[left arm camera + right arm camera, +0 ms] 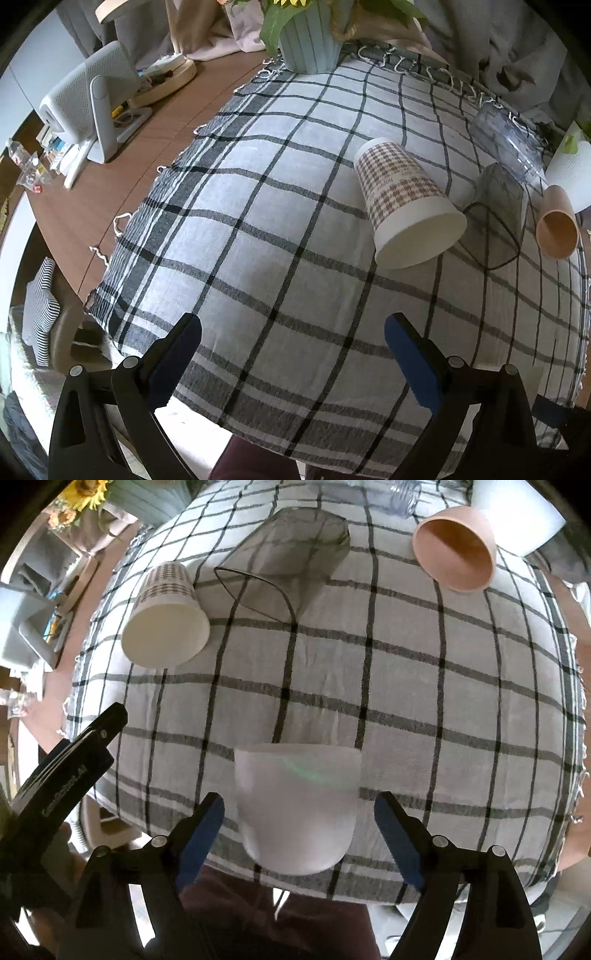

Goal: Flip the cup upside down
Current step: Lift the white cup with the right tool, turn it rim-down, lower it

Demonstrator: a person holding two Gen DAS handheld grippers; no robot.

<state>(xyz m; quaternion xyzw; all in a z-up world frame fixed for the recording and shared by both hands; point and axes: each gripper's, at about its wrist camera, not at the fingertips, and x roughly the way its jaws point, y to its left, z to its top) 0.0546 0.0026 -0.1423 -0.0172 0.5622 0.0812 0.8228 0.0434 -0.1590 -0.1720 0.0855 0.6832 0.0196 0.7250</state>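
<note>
Right wrist view: white cup between the spread fingers, untouched.
Left gripper: fingers wide apart, holding nothing; paper cup far ahead, right.

Both the left hand-held gripper and right hand-held gripper hover with jaws spread wide.

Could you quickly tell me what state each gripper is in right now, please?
Left gripper: open, holding nothing, above the cloth.
Right gripper: open, a finger on either side of the white cup, not gripping it.
</note>
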